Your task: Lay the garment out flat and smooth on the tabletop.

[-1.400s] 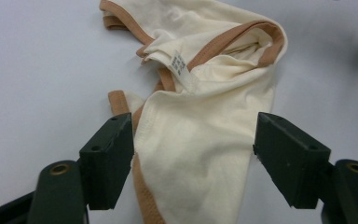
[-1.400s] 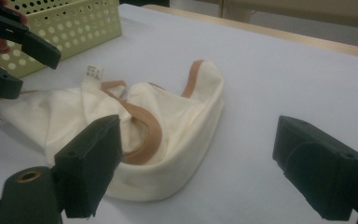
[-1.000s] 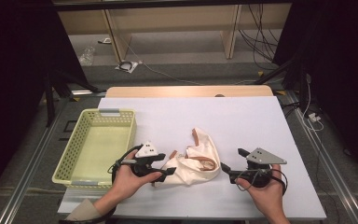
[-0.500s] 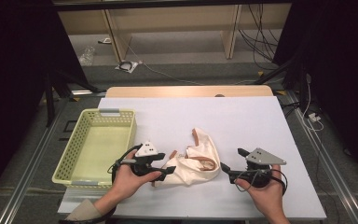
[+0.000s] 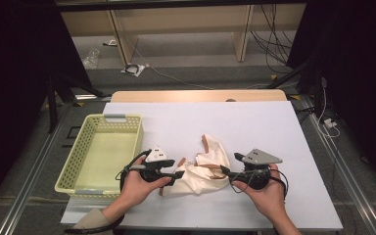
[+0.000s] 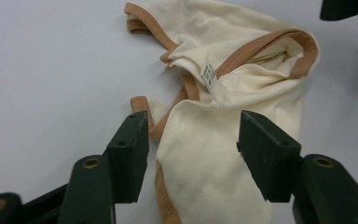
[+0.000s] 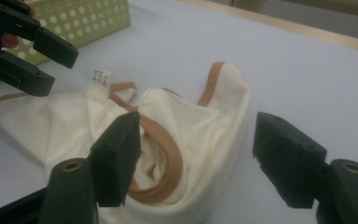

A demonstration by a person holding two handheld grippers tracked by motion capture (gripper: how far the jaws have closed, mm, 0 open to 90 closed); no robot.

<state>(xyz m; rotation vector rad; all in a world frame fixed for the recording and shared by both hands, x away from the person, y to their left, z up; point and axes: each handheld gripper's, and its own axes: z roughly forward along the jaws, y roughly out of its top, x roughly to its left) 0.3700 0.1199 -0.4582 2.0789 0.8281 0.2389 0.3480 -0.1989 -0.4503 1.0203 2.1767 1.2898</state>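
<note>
A cream garment point(image 5: 203, 169) with tan trim lies crumpled near the front of the white table point(image 5: 254, 122). My left gripper point(image 5: 180, 174) points at its left end, and my right gripper point(image 5: 223, 171) points at its right end. In the left gripper view the jaws stand open point(image 6: 193, 135) over the garment point(image 6: 242, 79), whose white label point(image 6: 209, 73) faces up. In the right gripper view the open jaws point(image 7: 198, 140) straddle a tan-trimmed fold of the garment point(image 7: 191, 116). The left gripper point(image 7: 60, 72) sits beyond it, its jaws apart. Neither gripper holds the cloth.
A pale yellow-green perforated basket point(image 5: 100, 152) stands at the table's left, close to the left hand, and shows as the basket point(image 7: 98, 16) in the right gripper view. Bare white tabletop lies behind and to the right of the garment. Cables run along the floor past the table.
</note>
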